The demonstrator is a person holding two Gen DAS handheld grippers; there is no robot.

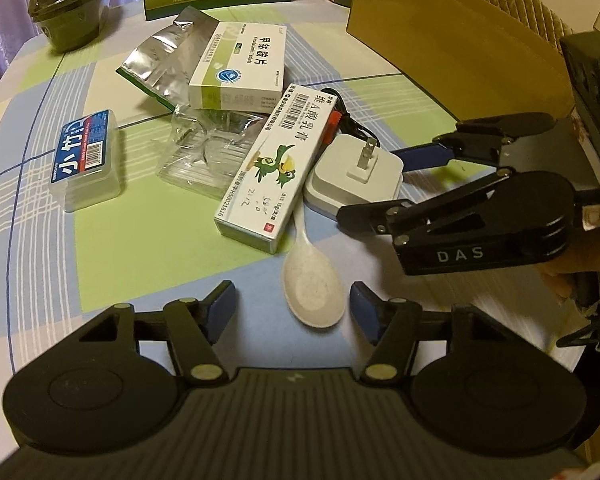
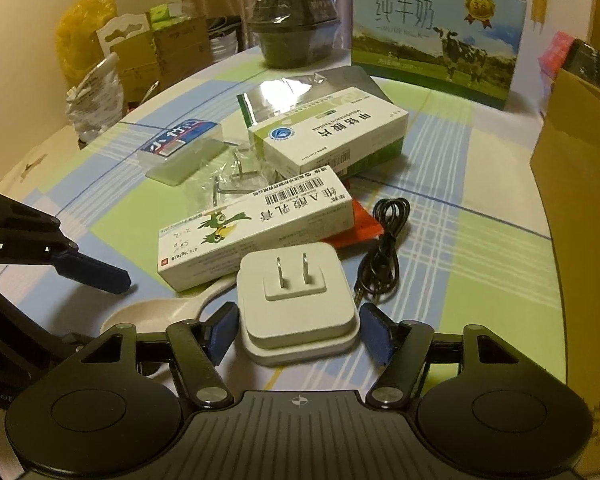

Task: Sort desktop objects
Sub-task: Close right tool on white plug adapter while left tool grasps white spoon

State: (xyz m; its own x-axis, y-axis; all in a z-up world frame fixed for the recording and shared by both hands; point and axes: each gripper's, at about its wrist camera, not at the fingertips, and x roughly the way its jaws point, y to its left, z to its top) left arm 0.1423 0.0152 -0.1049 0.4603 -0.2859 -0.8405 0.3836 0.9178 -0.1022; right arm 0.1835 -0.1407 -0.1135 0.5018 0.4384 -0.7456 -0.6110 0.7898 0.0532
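A white plug charger (image 2: 296, 304) lies prongs-up between the open fingers of my right gripper (image 2: 300, 328), whose blue pads sit close to its sides. In the left wrist view that right gripper (image 1: 370, 186) straddles the charger (image 1: 356, 176). A white spoon (image 1: 312, 288) lies bowl-up between the open fingers of my left gripper (image 1: 294, 312). A long ointment box with a green bird (image 1: 272, 172) rests on the spoon's handle. Behind it lie a tablet box (image 1: 240, 68), a foil pouch (image 1: 160, 64), a clear blister (image 1: 204, 152), a blue-labelled plastic case (image 1: 86, 160) and a coiled black cable (image 2: 384, 240).
An open cardboard box (image 1: 440, 32) stands at the right of the checked tablecloth (image 1: 148, 240). A milk carton (image 2: 432, 32) and a wrapped dark bowl (image 2: 292, 36) stand at the back. Bags and boxes (image 2: 112, 60) are piled beyond the table's far left edge.
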